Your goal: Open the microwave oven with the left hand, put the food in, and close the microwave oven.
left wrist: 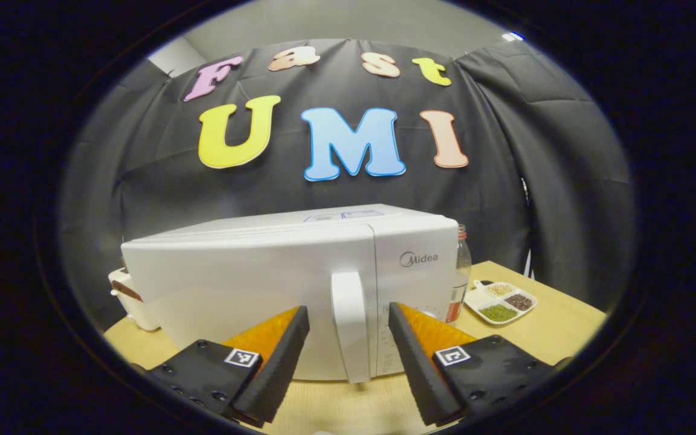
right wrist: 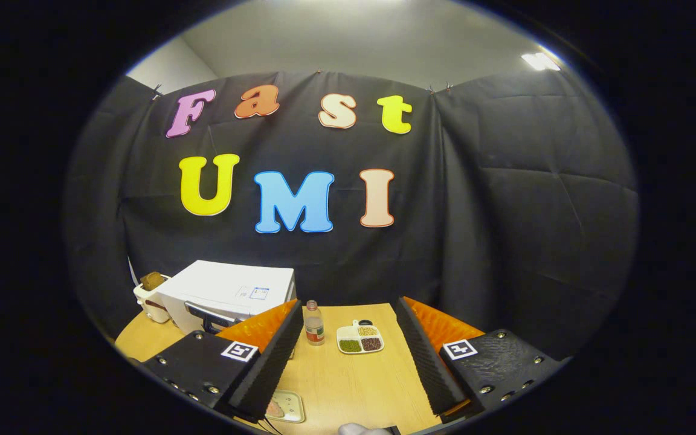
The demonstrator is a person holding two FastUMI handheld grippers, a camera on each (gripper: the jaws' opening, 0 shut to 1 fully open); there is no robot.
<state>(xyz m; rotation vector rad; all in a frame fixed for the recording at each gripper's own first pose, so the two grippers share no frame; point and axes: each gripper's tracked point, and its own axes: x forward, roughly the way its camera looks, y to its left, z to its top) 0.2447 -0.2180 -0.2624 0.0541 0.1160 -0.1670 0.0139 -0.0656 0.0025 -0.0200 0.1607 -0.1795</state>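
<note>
On the tabletop: one microwave, door closed; one bottle; one three-part tray of grains; one white appliance behind the microwave's left end. Left gripper jaws apart, straddling the door handle without touching it. Right gripper jaws apart, nothing between them, well back from the microwave. Right gripper view also shows a small dish of food at the near edge, part-hidden by a finger.
</note>
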